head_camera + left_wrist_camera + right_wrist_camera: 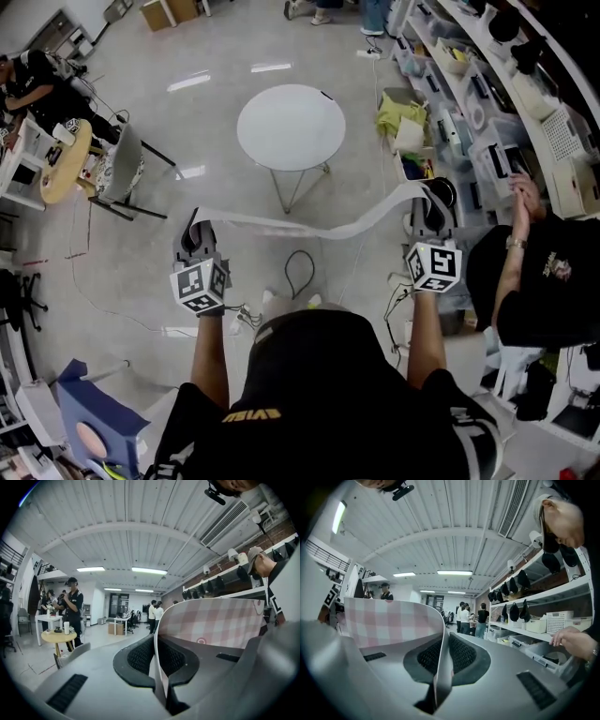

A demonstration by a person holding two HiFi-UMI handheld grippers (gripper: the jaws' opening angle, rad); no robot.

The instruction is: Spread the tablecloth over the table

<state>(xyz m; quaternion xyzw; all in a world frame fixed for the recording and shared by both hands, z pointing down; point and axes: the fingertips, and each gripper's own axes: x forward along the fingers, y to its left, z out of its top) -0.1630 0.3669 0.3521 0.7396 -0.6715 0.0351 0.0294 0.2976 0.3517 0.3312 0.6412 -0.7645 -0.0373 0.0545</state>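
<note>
We pinch the pink-and-white checked tablecloth [309, 228] taut between the closed left gripper [195, 232] and right gripper [433, 199], short of the round white table's [291, 127] near edge. Uneven pulling could slip it free or land it skewed.

Bright ceiling strip-light, fisheye-warped edges.

Both bare forearms reach forward, level and well apart. The left tongs [196, 232] are clamped tight on one end of the tablecloth [309, 228]. The right tongs [433, 199] pinch its other end, slightly farther out.
</note>
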